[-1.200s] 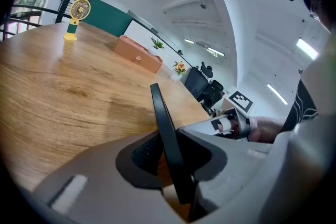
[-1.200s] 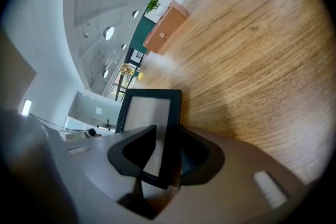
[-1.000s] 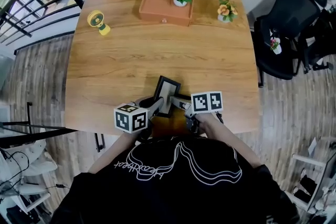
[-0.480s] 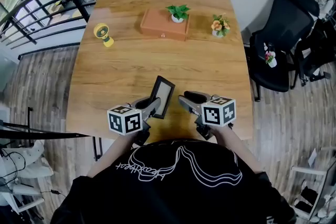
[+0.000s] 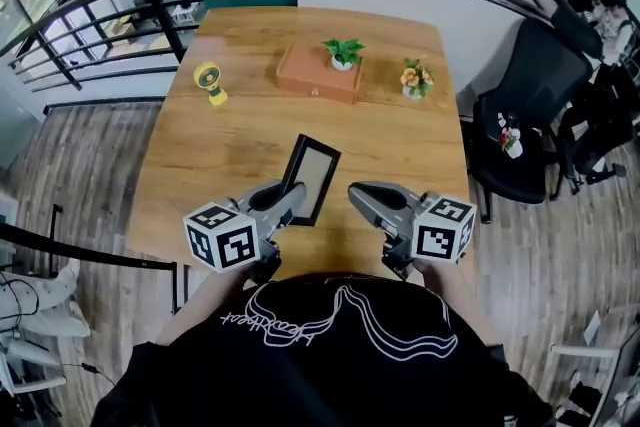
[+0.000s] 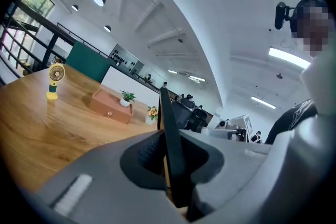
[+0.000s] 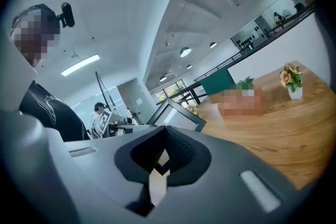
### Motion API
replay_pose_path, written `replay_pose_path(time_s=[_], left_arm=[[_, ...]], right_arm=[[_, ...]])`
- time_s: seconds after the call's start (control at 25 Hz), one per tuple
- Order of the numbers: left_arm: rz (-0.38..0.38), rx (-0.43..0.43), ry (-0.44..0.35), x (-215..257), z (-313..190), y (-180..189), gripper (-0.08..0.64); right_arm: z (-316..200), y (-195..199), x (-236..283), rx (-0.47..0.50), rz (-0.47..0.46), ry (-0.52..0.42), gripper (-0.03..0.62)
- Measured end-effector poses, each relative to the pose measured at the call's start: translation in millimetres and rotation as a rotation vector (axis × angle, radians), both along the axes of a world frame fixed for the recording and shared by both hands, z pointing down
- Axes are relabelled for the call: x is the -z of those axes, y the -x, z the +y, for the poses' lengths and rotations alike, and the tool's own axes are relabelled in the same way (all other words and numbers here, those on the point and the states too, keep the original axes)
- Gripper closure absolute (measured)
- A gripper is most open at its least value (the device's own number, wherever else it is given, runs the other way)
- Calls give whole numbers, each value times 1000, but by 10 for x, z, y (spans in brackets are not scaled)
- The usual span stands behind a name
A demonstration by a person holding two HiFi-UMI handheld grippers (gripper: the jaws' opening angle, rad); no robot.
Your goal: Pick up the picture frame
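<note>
The picture frame [image 5: 312,177] is black-rimmed with a pale inside. It is off the wooden table [image 5: 240,135], standing on edge and tilted. My left gripper [image 5: 292,202] is shut on its lower left edge. In the left gripper view the frame [image 6: 169,128] runs edge-on between the jaws of the left gripper [image 6: 172,170]. My right gripper [image 5: 360,194] hovers to the right of the frame, apart from it, jaws together and holding nothing. The right gripper view shows the frame [image 7: 181,116] beyond the right gripper [image 7: 159,161].
At the far side of the table sit a brown box [image 5: 316,77] with a potted green plant [image 5: 342,52] on it, a small flower pot [image 5: 415,78] and a yellow fan [image 5: 211,82]. A black chair [image 5: 528,110] stands to the right, a railing [image 5: 90,45] to the left.
The right gripper has let go of the frame and drawn off to the right. The left gripper has kept hold and raised the frame off the table.
</note>
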State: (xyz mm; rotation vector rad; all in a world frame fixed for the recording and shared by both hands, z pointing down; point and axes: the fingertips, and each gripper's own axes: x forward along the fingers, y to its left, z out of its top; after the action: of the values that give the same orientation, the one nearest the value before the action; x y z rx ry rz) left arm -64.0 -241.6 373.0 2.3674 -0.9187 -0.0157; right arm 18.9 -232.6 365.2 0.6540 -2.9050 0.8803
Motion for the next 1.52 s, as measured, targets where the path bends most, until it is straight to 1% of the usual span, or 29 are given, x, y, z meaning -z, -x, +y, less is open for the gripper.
replay_pose_path(time_s=[0.04, 0.2, 0.44, 0.52, 0.64, 0.72, 0.88, 1.08, 1.28, 1.52], left_arm=[[10, -2, -13, 70, 10, -3, 506], [41, -22, -55, 321, 83, -20, 506], [73, -9, -97, 578, 127, -55, 506], [75, -9, -113, 646, 142, -74, 506], [64, -10, -134, 693, 158, -124, 506], [56, -12, -139, 690, 162, -168, 506], [44, -15, -141, 682, 192, -227, 506], [27, -15, -141, 675, 224, -262, 506], [15, 6, -138, 667, 229, -243, 506], [14, 25, -121, 609, 247, -219, 508]], right_arm=[[13, -4, 77, 6, -15, -15, 569], [40, -70, 281, -14, 0, -96, 569], [65, -143, 494, -26, -21, -145, 569], [84, -159, 539, -31, -21, -168, 569], [105, -190, 518, -42, 16, -203, 569], [116, -220, 474, -42, 25, -203, 569], [154, -242, 455, -27, 13, -189, 569], [146, -282, 463, -30, -6, -181, 569], [119, -310, 455, -20, -20, -170, 569], [128, -237, 431, 11, -19, -167, 569]])
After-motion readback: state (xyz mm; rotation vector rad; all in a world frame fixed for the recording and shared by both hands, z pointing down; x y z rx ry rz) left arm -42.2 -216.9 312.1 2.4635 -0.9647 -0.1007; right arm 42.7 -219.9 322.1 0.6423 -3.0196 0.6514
